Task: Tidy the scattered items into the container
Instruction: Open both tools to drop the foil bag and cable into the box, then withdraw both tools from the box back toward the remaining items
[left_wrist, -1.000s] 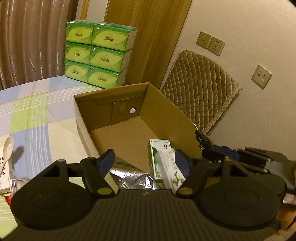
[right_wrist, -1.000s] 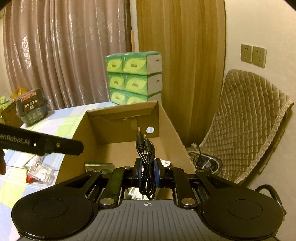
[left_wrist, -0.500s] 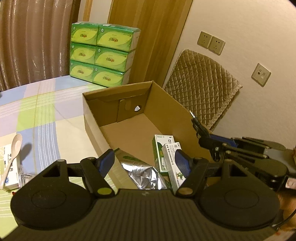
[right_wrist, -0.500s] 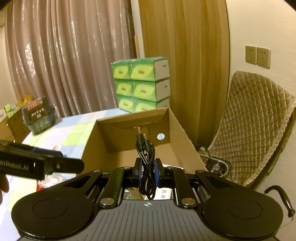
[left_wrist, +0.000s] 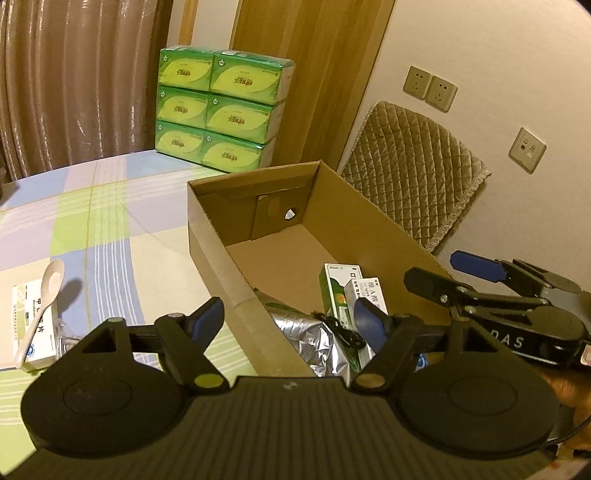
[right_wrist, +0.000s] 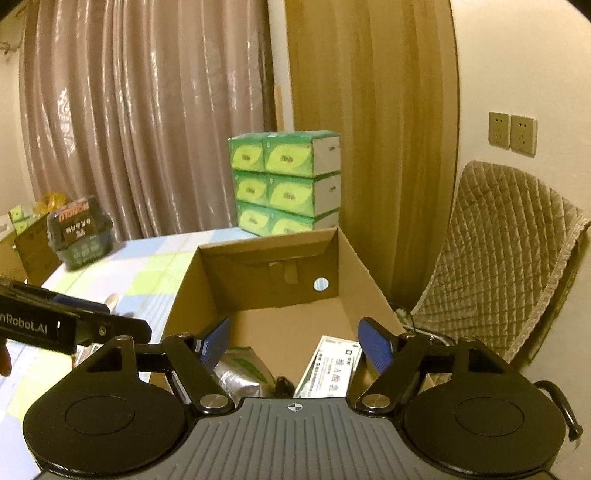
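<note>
An open cardboard box (left_wrist: 207, 236) stands on the table. In it lie a silver foil pouch (left_wrist: 310, 339), a green carton (left_wrist: 334, 288) and a white carton (left_wrist: 369, 291). A black cable (left_wrist: 341, 330) rests loose on the pouch. My right gripper (right_wrist: 295, 341) hovers over the box's near end; its jaws are opening with nothing between them. It also shows from the side as the right gripper (left_wrist: 432, 267). My left gripper (left_wrist: 290, 321) hangs above the box's near left wall, jaws opening and holding nothing. A white spoon (left_wrist: 40, 306) lies on a white medicine box (left_wrist: 33, 325) left of the box.
A stack of green tissue packs (left_wrist: 221, 110) stands behind the box on the checked tablecloth (left_wrist: 92, 206). A quilted chair back (left_wrist: 410, 162) leans right of the box. A dark basket (right_wrist: 79, 236) sits at the table's far left.
The right gripper has opened and the black cable it held has dropped into the box onto the foil pouch. The left gripper has spread a little wider.
</note>
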